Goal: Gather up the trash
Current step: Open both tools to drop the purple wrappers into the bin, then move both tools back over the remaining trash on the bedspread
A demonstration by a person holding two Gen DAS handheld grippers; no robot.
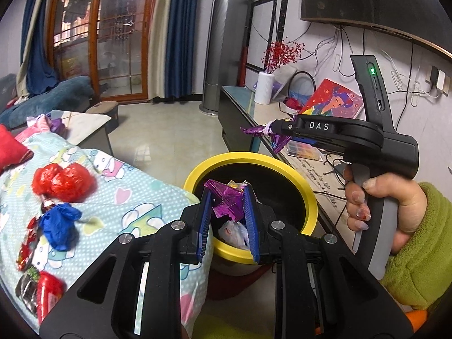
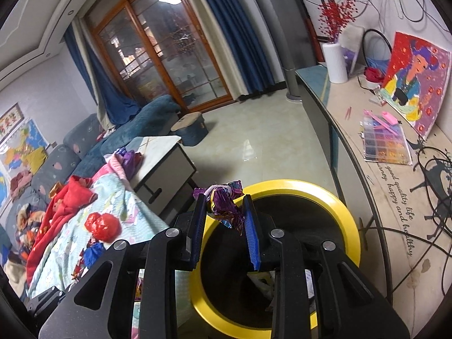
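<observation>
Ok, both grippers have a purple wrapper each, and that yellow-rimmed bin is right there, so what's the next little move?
Probably open the left gripper first. Its crumpled purple foil wrapper already hangs over the mouth of the yellow-rimmed black bin, so it should drop in. The right gripper holds its purple wrapper over the bin's near rim and likely needs nudging further inward.

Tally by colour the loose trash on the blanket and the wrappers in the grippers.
Purple wrappers, gripped: 2 (left gripper's wrapper, right gripper's wrapper)
Red crumpled bag: 1
Blue crumpled bag: 1
Red snack packets: 2, maybe more
Total: 6
</observation>
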